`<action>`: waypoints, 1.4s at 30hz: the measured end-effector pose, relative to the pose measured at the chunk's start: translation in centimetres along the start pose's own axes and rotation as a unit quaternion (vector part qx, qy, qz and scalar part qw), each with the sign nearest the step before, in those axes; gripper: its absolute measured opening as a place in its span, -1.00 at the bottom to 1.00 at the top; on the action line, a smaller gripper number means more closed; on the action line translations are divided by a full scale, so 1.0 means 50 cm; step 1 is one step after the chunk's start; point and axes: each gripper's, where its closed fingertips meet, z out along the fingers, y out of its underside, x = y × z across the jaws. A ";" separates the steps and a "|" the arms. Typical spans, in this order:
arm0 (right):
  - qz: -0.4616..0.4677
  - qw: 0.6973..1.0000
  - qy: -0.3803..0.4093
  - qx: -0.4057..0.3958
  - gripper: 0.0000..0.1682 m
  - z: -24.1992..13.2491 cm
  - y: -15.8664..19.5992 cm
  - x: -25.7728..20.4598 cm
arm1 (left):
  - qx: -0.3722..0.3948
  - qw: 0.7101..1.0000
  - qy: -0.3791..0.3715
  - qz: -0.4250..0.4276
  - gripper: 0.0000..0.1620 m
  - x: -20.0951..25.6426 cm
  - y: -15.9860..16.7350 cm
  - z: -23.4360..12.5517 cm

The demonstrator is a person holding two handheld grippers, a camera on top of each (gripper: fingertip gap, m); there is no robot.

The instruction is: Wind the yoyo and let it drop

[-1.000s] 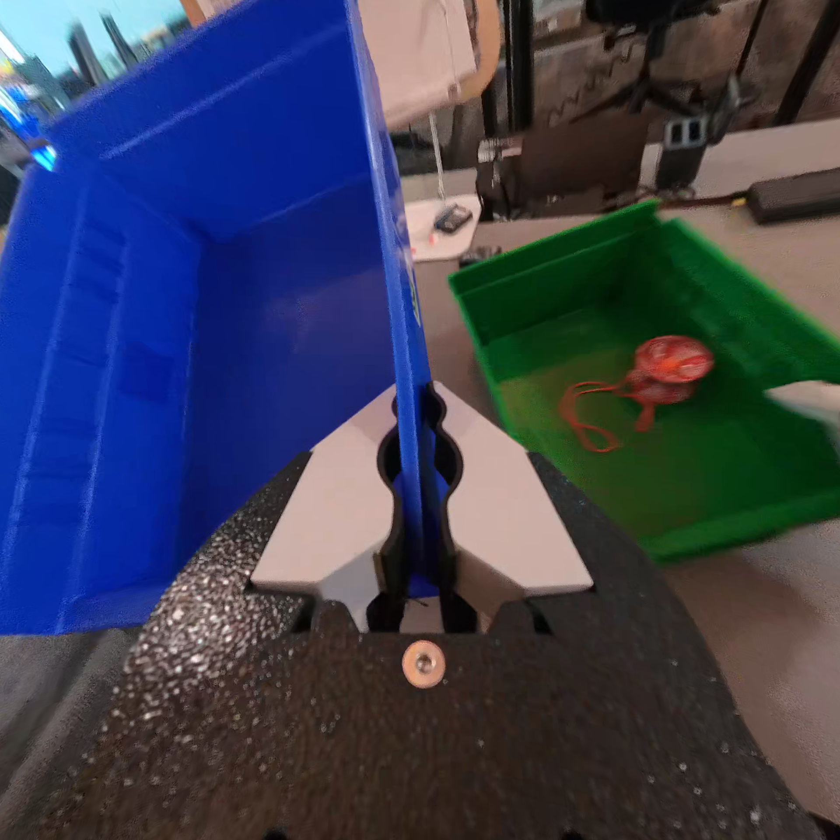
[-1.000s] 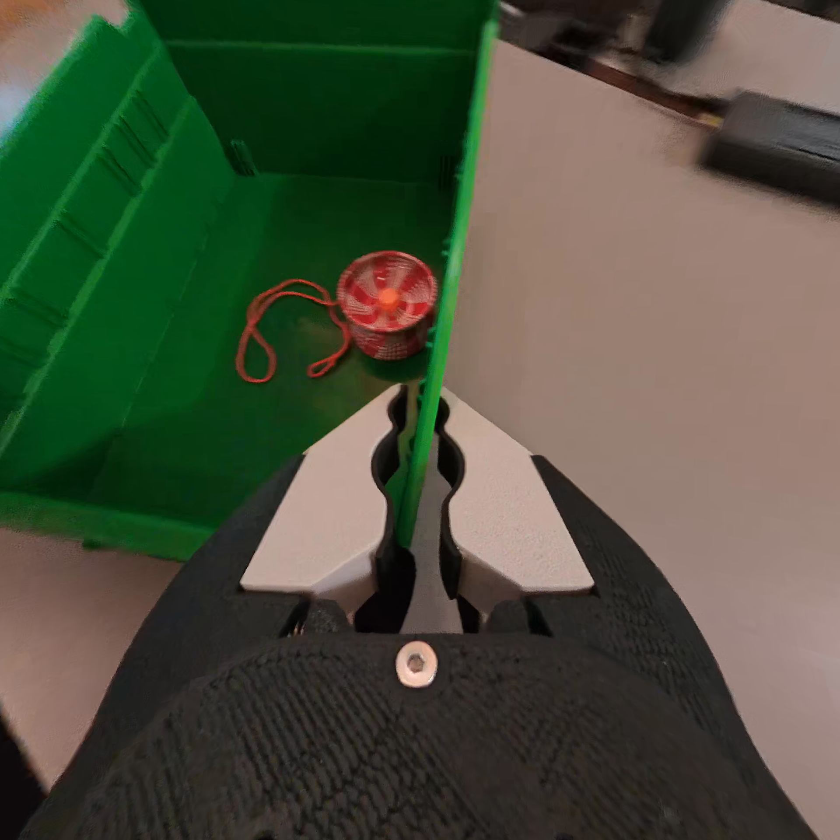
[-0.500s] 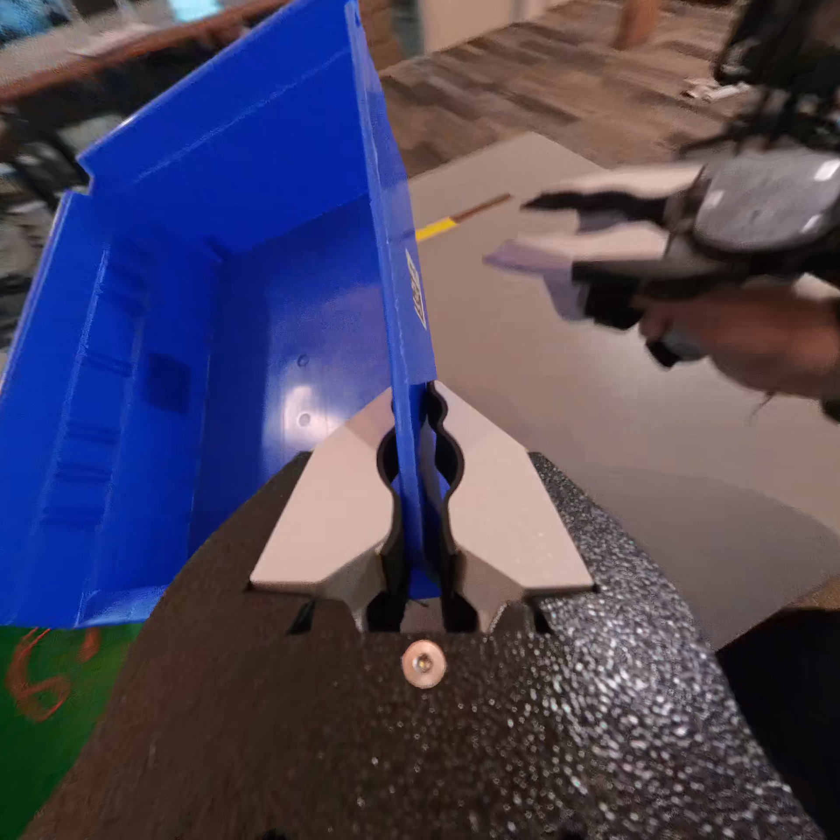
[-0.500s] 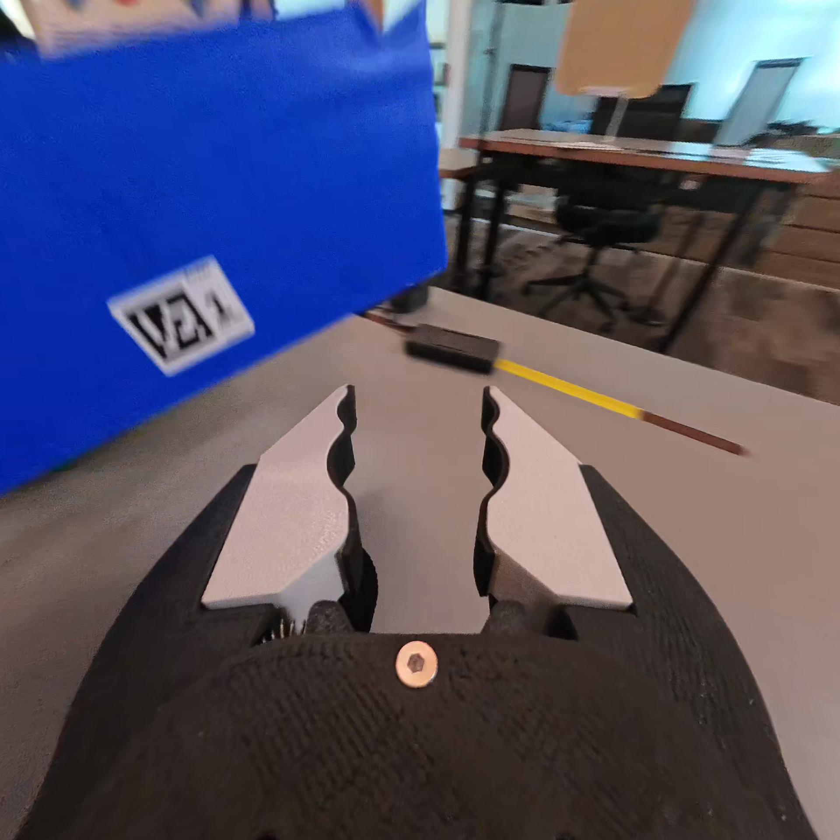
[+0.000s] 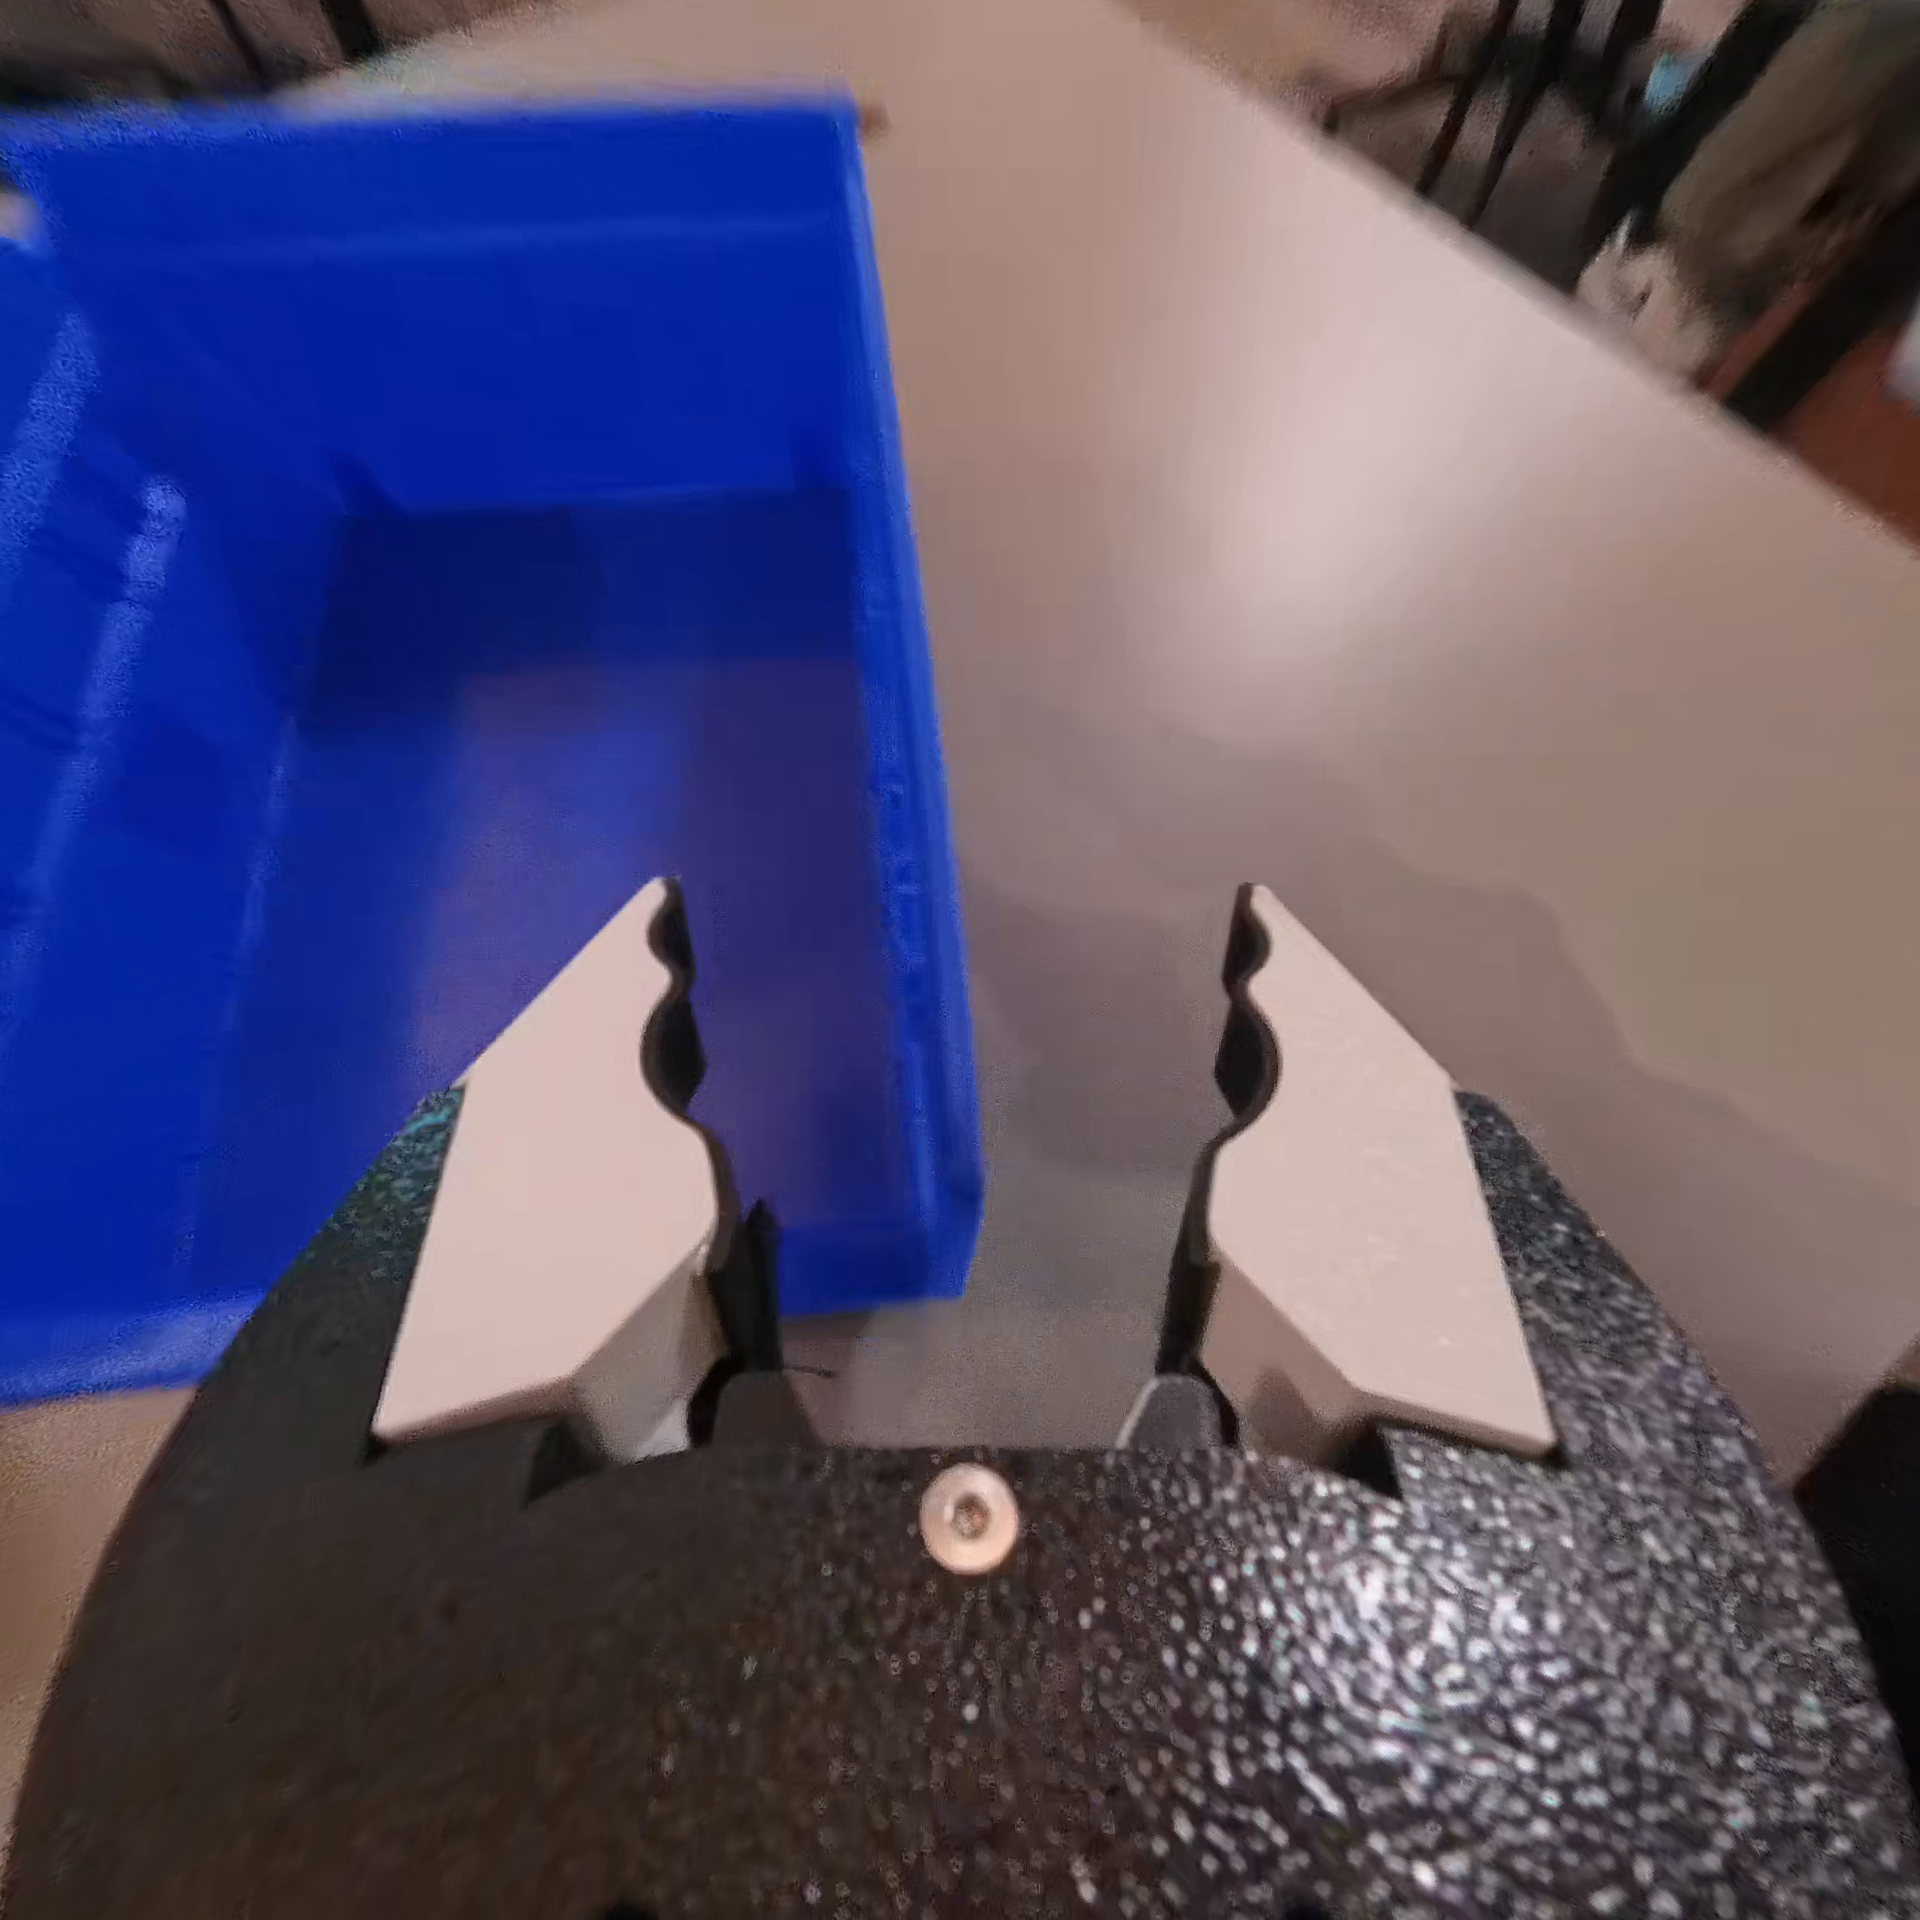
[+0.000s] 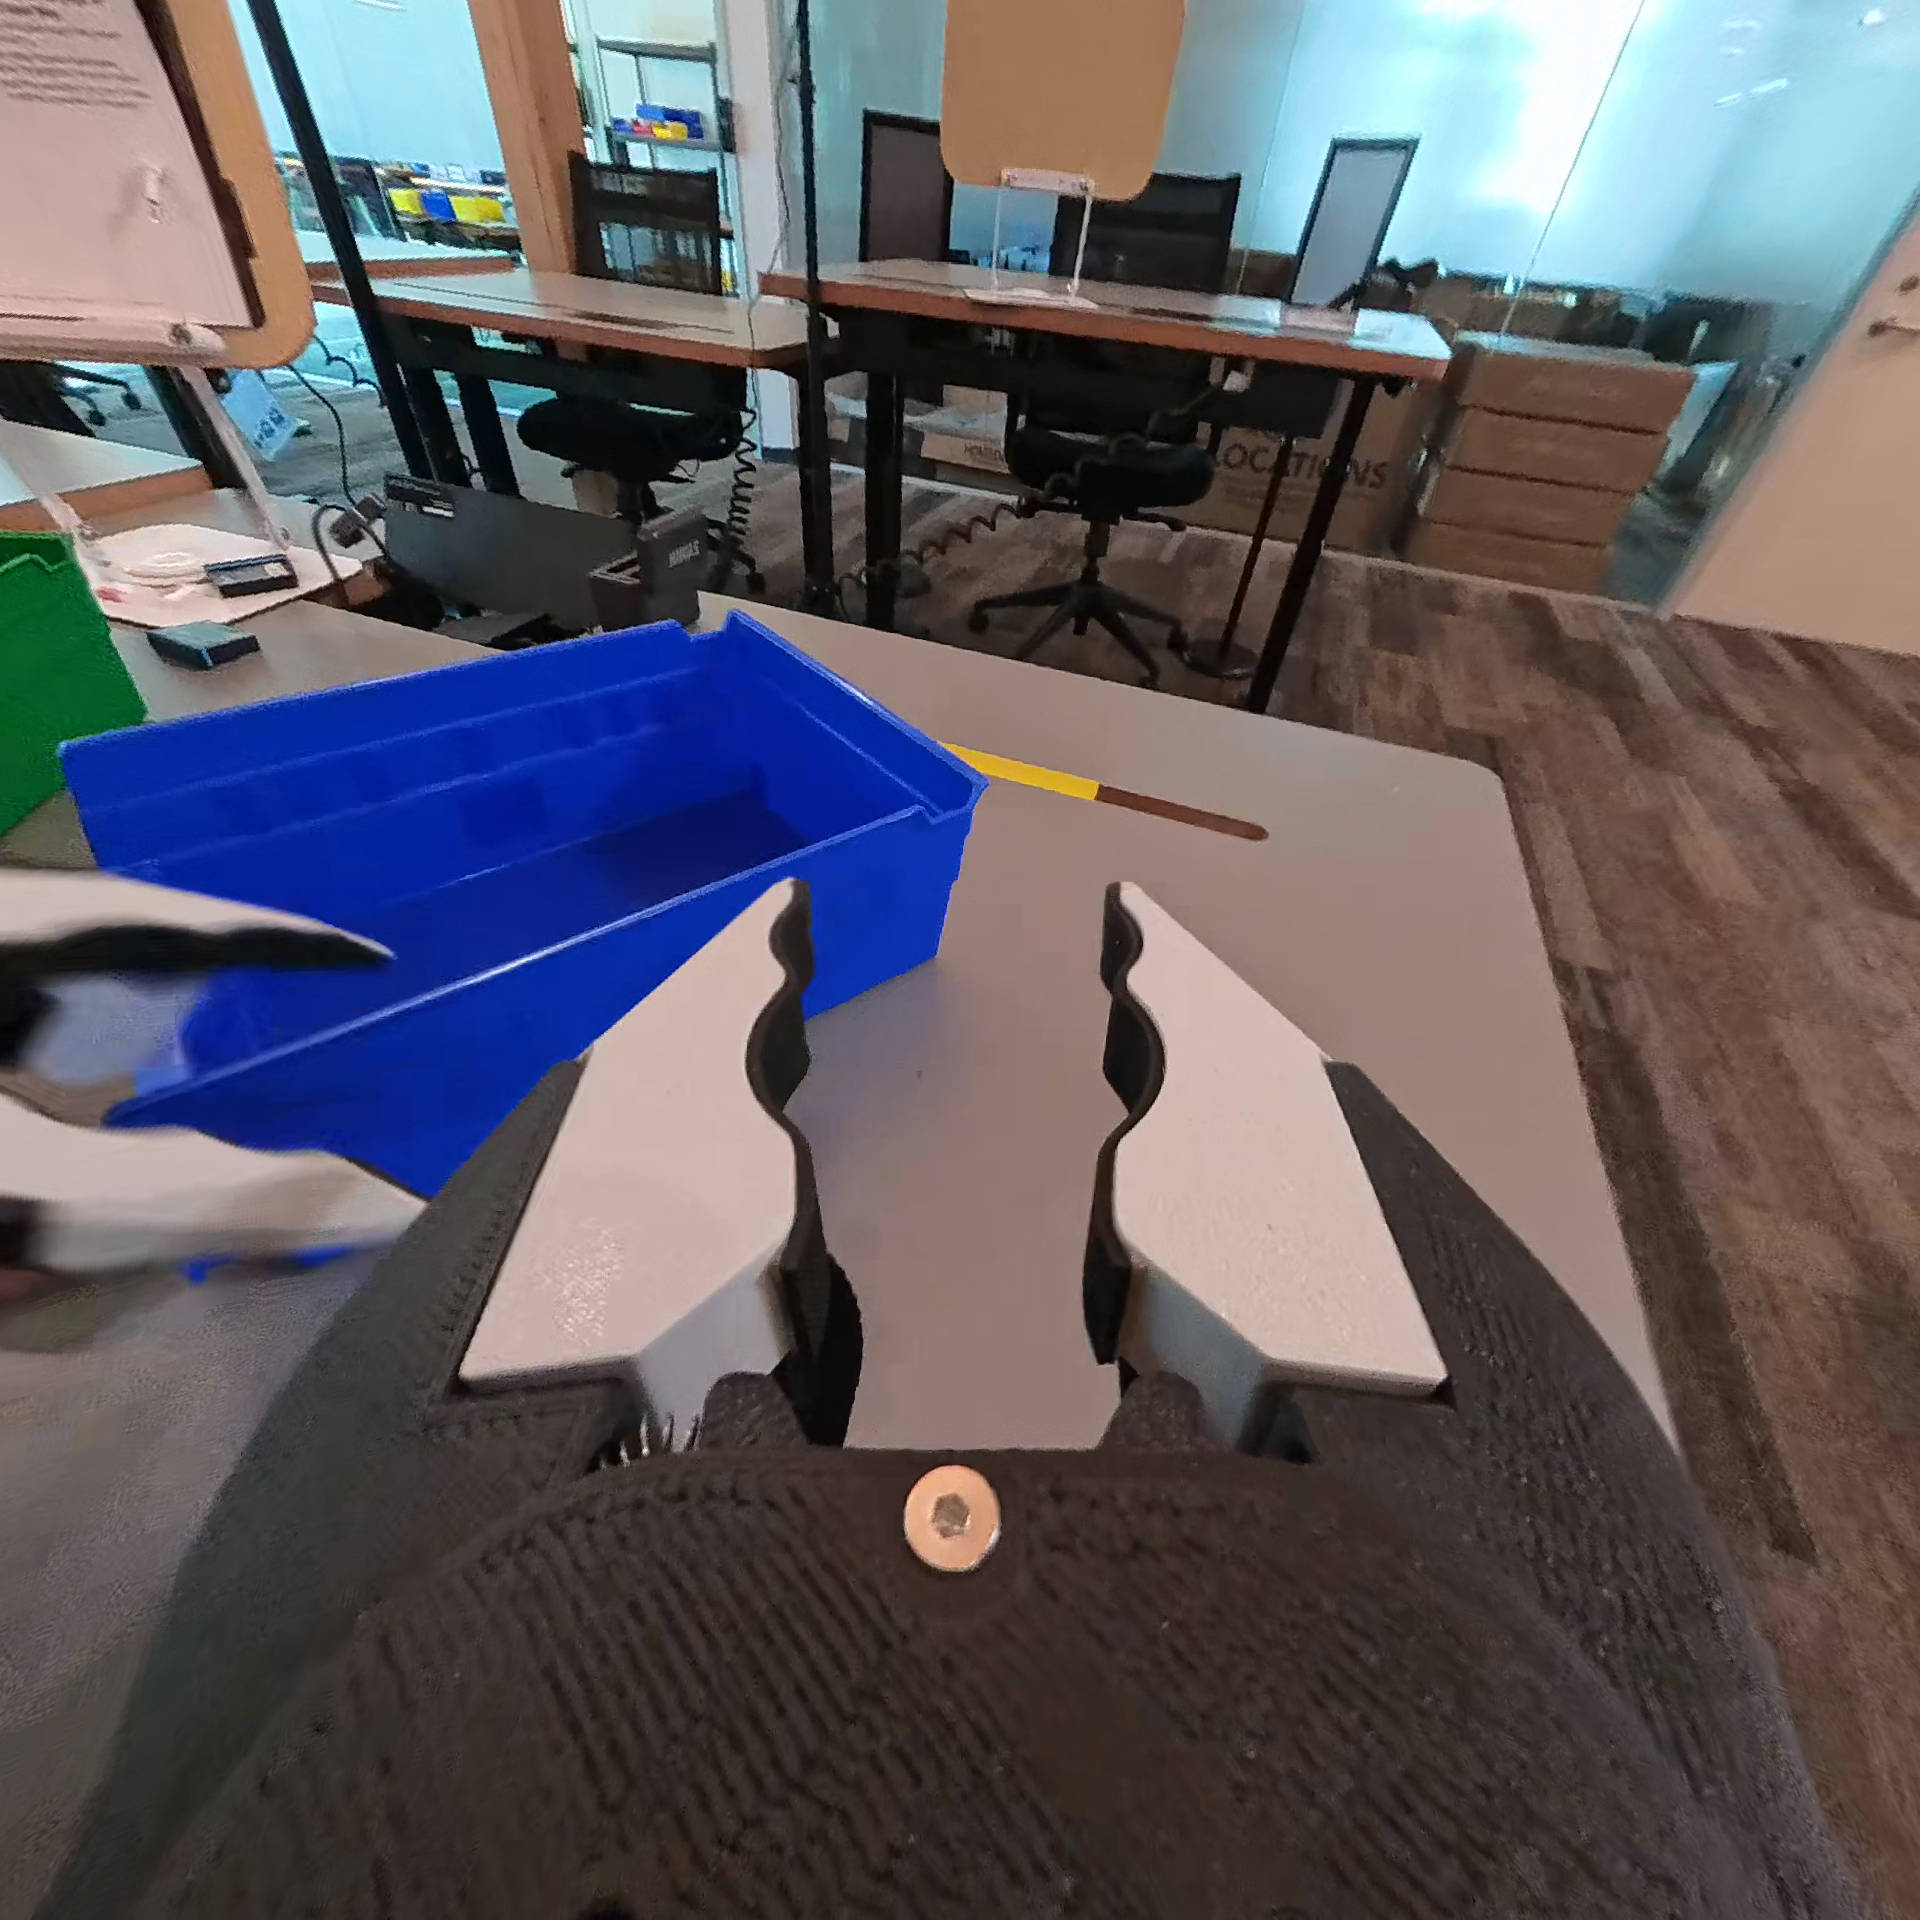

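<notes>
Blue bin point(image 5: 436, 665) on grey bench point(image 5: 1351, 623), upright, hollow bare. Left gripper point(image 5: 956, 894) above bin's near right corner, jaws wide apart, gripping nothing; bin's right wall in the gap between the fingers, not touched. Right gripper point(image 6: 954, 894) jaws apart, empty, over bare bench just beside bin's end wall. Green bin point(image 6: 52, 644) at far left edge of right wrist view. Yoyo not visible in either view; position relative to jaws cannot be told.

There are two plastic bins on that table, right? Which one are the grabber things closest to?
The blue bin, sitting empty just ahead of both open grippers; the left gripper hovers over its right wall. The green bin shows only as a corner, farther back on the left.
</notes>
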 end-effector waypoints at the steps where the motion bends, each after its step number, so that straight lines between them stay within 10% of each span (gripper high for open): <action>1: -0.010 1.000 0.000 0.005 -0.35 -0.003 -0.004 0.001 | 0.032 0.999 -0.008 -0.011 0.26 -0.017 -0.020 -0.042; 11: -0.097 0.992 0.080 0.028 -0.38 0.012 -0.084 0.025 | 0.016 0.973 -0.165 -0.162 -0.03 -0.503 0.073 -0.423; 17: -0.124 0.989 0.073 0.037 -0.38 0.052 -0.137 -0.013 | -0.274 0.949 -0.110 -0.110 0.60 -0.731 0.305 -0.290; 21: -0.122 0.990 0.056 0.038 -0.38 0.067 -0.144 -0.053 | -0.359 0.931 -0.033 -0.062 0.48 -0.739 0.370 -0.217; 24: -0.122 0.991 0.042 0.038 -0.37 0.081 -0.141 -0.081 | -0.346 0.937 -0.018 -0.043 -0.21 -0.741 0.346 -0.209; 26: -0.124 0.991 0.030 0.040 -0.39 0.091 -0.142 -0.099 | -0.344 0.937 -0.007 -0.060 -0.22 -0.738 0.343 -0.218; 33: -0.098 0.987 -0.097 0.088 -0.57 0.156 -0.228 -0.260 | -0.028 0.990 -0.087 -0.108 -0.22 -0.781 0.051 -0.371; 42: -0.014 0.929 -0.340 0.146 -0.55 0.226 -0.418 -0.589 | 0.216 0.975 0.054 0.026 -0.24 -0.618 -0.456 -0.580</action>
